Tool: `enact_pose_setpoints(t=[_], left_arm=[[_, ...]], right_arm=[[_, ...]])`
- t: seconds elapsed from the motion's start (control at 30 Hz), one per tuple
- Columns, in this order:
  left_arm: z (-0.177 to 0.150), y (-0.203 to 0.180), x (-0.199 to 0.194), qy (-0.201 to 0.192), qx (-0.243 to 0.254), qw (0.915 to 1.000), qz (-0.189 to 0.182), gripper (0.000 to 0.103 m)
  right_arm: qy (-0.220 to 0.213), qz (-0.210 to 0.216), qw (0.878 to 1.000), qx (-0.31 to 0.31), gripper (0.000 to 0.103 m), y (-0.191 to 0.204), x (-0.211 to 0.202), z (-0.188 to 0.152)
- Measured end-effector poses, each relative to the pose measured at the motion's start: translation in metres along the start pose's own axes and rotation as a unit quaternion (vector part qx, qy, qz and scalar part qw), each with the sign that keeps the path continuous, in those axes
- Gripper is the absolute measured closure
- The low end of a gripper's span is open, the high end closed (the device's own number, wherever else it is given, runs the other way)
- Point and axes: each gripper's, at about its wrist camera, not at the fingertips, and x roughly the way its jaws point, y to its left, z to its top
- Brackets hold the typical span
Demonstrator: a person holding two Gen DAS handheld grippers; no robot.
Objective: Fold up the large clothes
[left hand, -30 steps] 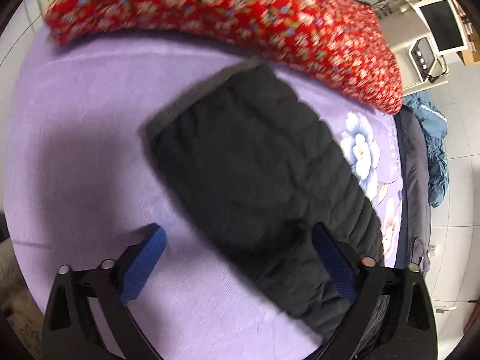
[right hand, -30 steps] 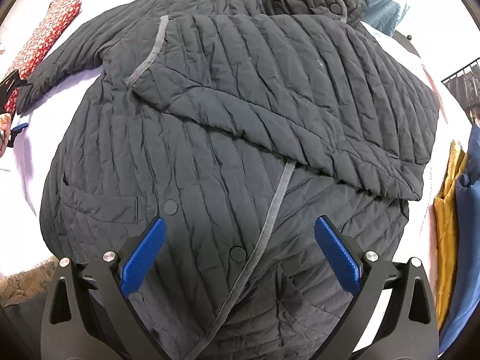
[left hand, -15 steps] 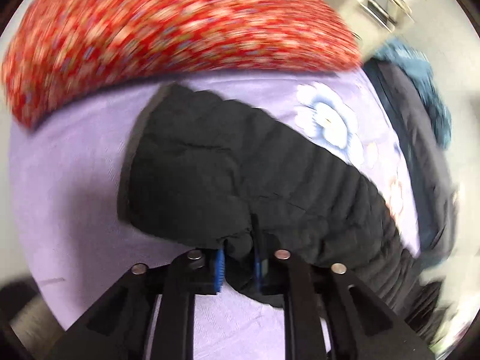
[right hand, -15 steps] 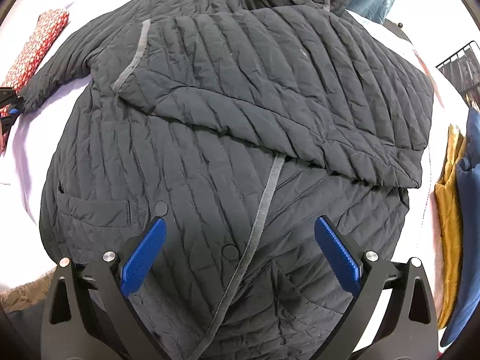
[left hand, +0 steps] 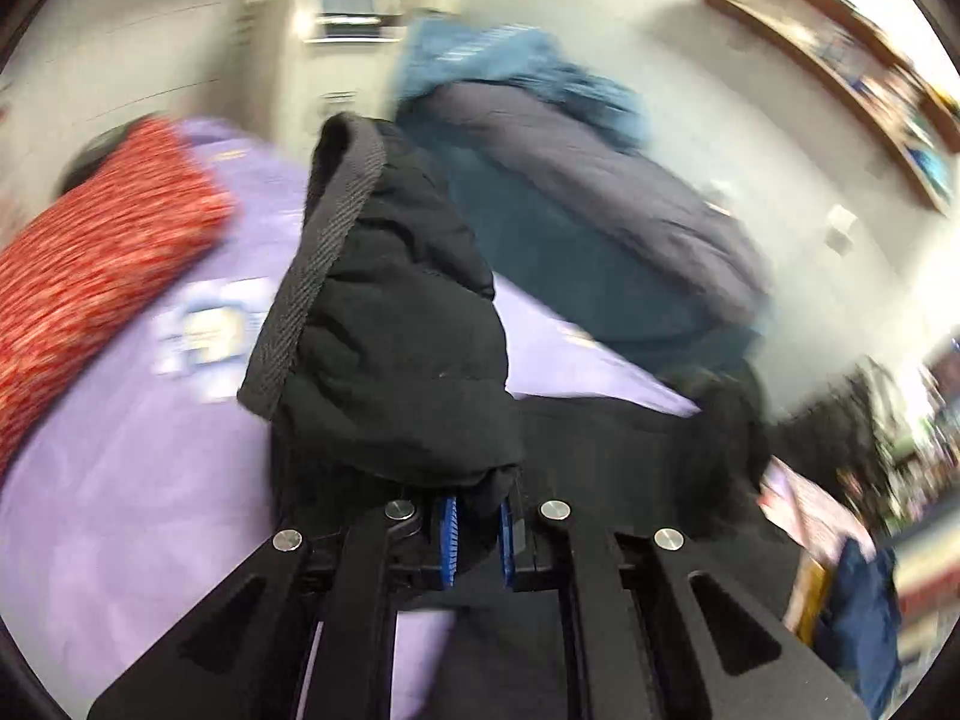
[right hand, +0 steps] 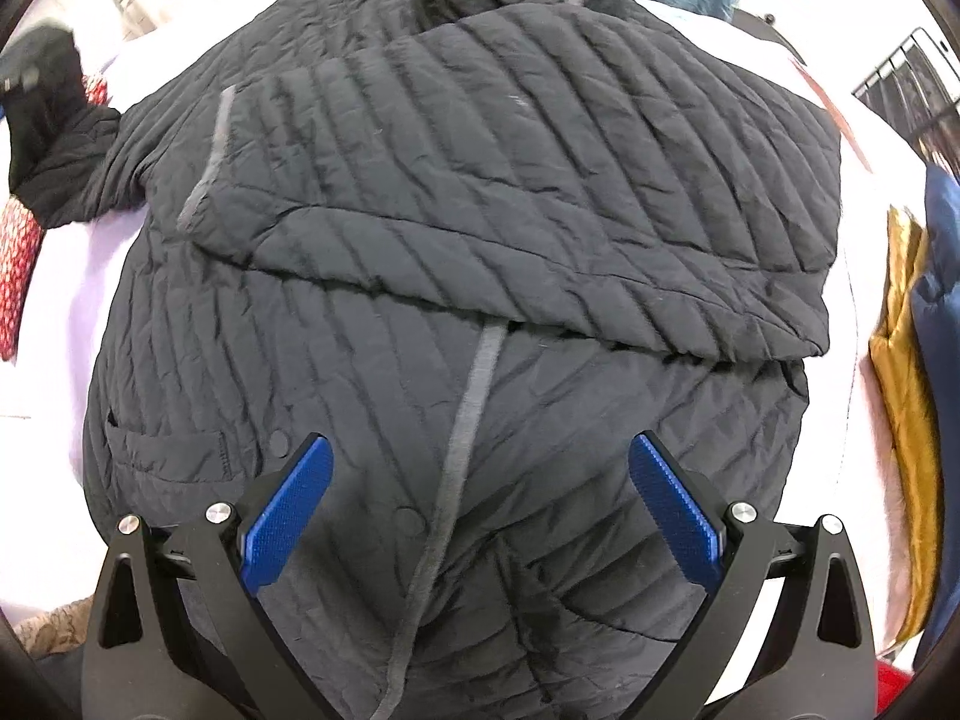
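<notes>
A dark quilted jacket (right hand: pixel 480 240) lies spread on a lilac bed sheet (right hand: pixel 66 276), one sleeve folded across its chest. My right gripper (right hand: pixel 477 510) hangs open above the jacket's lower front, nothing between its blue pads. My left gripper (left hand: pixel 477 531) is shut on the other sleeve's end (left hand: pixel 390 330), lifted off the sheet (left hand: pixel 132 480); its grey-trimmed cuff (left hand: pixel 324 264) stands up in front of the camera. In the right wrist view that raised sleeve (right hand: pixel 54 150) shows at the far left.
A red floral pillow (left hand: pixel 90 264) lies at the left on the bed. A dark blue and teal pile of clothes (left hand: pixel 570 192) sits beyond the sheet. Yellow and blue garments (right hand: pixel 906 396) hang at the right edge. A white cabinet (left hand: pixel 336 42) stands behind.
My left gripper closed on the sleeve end and lifted it off the sheet, rolling as it rose. My right gripper shifted slightly over the jacket, still open.
</notes>
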Motion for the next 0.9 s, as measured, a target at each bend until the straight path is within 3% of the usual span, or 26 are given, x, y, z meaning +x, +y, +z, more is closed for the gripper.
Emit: enact_pose_setpoints(t=[0.13,0.3,0.4,0.53,0.57,0.63,0.7,0.77,0.8,0.9], left_arm=[[-0.029,-0.086,0.016,0.037,0.063,0.9951,-0.066,0.094],[-0.077,-0.188,0.037,0.082,0.148,0.9773,-0.127,0.094],[-0.107,-0.230,0.050,0.112,0.180,0.9652,-0.153,0.094],[-0.157,-0.269,0.059,0.151,0.235,0.9474,-0.155,0.093],[-0.170,-0.280,0.068,0.166,0.248,0.9429,-0.148,0.091],[-0.188,-0.281,0.075,0.190,0.260,0.9363,-0.140,0.075],[-0.199,-0.281,0.086,0.219,0.253,0.9294,-0.155,0.041],[-0.204,-0.279,0.086,0.231,0.242,0.9259,-0.175,0.025],[-0.204,-0.279,0.084,0.231,0.241,0.9251,-0.181,0.020],[-0.206,-0.280,0.076,0.221,0.263,0.9201,-0.187,0.018]], right_arm=[[-0.003,0.001,1.000,0.028,0.005,-0.028,-0.004,-0.005],[-0.004,0.001,0.998,0.059,0.005,-0.058,-0.004,-0.014],[-0.001,-0.001,0.996,0.084,0.005,-0.082,-0.005,-0.024],[0.002,-0.002,0.994,0.113,0.005,-0.113,-0.006,-0.037],[0.003,-0.003,0.993,0.121,0.005,-0.120,-0.006,-0.039],[0.003,-0.004,0.991,0.132,0.005,-0.132,-0.008,-0.044],[0.002,-0.005,0.990,0.139,0.005,-0.143,-0.010,-0.048],[0.002,-0.007,0.990,0.144,0.005,-0.152,-0.011,-0.055],[0.003,-0.009,0.989,0.146,0.005,-0.158,-0.011,-0.057],[0.003,-0.010,0.988,0.151,0.005,-0.171,-0.011,-0.058]])
